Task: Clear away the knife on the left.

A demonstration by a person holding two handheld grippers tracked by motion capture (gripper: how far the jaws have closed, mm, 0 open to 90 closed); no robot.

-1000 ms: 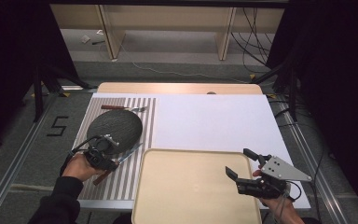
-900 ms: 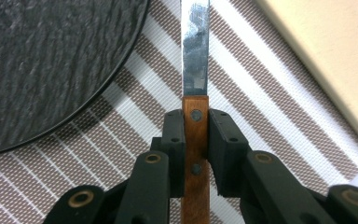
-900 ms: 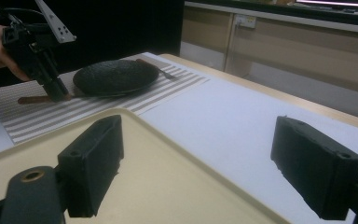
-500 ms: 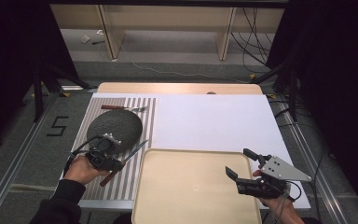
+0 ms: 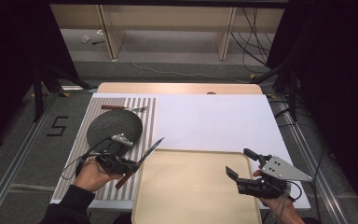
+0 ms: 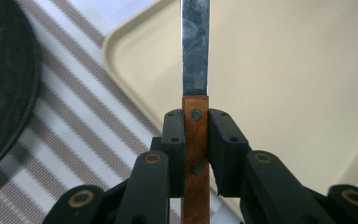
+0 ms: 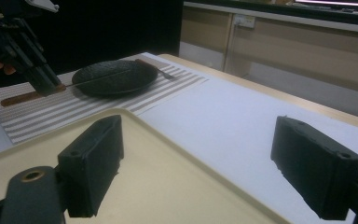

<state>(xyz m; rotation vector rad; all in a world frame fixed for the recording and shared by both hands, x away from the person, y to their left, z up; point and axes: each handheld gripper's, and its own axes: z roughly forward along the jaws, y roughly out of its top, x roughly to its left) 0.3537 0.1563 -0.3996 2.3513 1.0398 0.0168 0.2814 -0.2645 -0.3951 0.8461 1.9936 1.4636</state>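
Observation:
My left gripper [image 5: 127, 166] is shut on the brown wooden handle of a knife [image 5: 142, 159], which it holds above the striped mat [image 5: 81, 140]. The steel blade points up and right over the left rim of the beige tray [image 5: 191, 186]. In the left gripper view both pads clamp the knife handle [image 6: 196, 140], and the blade [image 6: 195, 46] runs out over the tray [image 6: 284, 70]. My right gripper [image 5: 237, 162] hovers open over the tray's right side, jaws wide apart with nothing between them [image 7: 205, 158]. Beyond it the left gripper [image 7: 23, 46] holds the knife [image 7: 23, 98].
A dark round plate [image 5: 114, 128] lies on the striped mat, with a wooden-handled fork [image 5: 121, 108] behind it. A white sheet [image 5: 214, 123] covers the table right of the mat. The table's edges drop to a grey floor with rails on both sides.
My left gripper has risen and moved right with the knife, off the mat beside the plate; the blade now reaches over the tray's left rim. The right gripper has stayed still.

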